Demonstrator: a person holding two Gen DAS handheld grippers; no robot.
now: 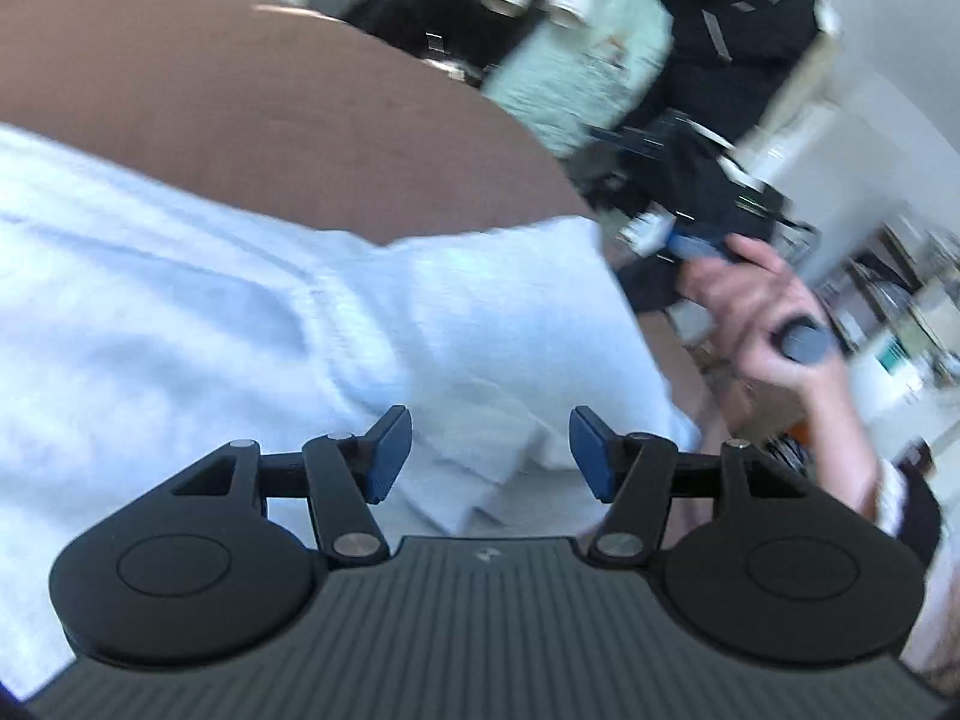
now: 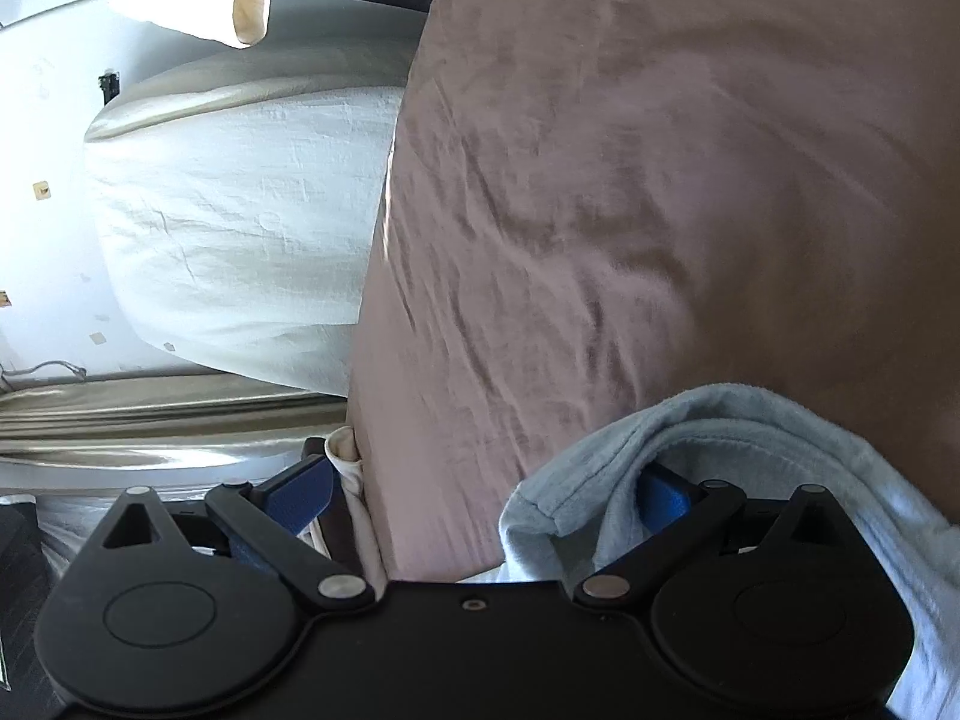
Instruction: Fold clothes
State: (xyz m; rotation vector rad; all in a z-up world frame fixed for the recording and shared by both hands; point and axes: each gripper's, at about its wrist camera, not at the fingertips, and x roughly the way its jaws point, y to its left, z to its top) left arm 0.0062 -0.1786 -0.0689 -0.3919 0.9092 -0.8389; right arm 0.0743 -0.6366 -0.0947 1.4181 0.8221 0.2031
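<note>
One pale blue garment (image 1: 252,324) lies on the brown bedsheet (image 1: 240,120), filling the left and centre of the left wrist frame; the left gripper (image 1: 491,459) hangs over its lower edge, fingers spread wide and holding nothing. In the right wrist frame, the right gripper (image 2: 480,495) also stands open, a fold of the garment (image 2: 690,444) draped over its right finger (image 2: 663,498) at lower right. One hand (image 1: 774,324) shows at mid-right of the left frame.

Pale blue garment (image 1: 252,300) on plain brown bedspread (image 2: 630,192); blue-padded black left hand-held gripper (image 1: 491,456).
</note>
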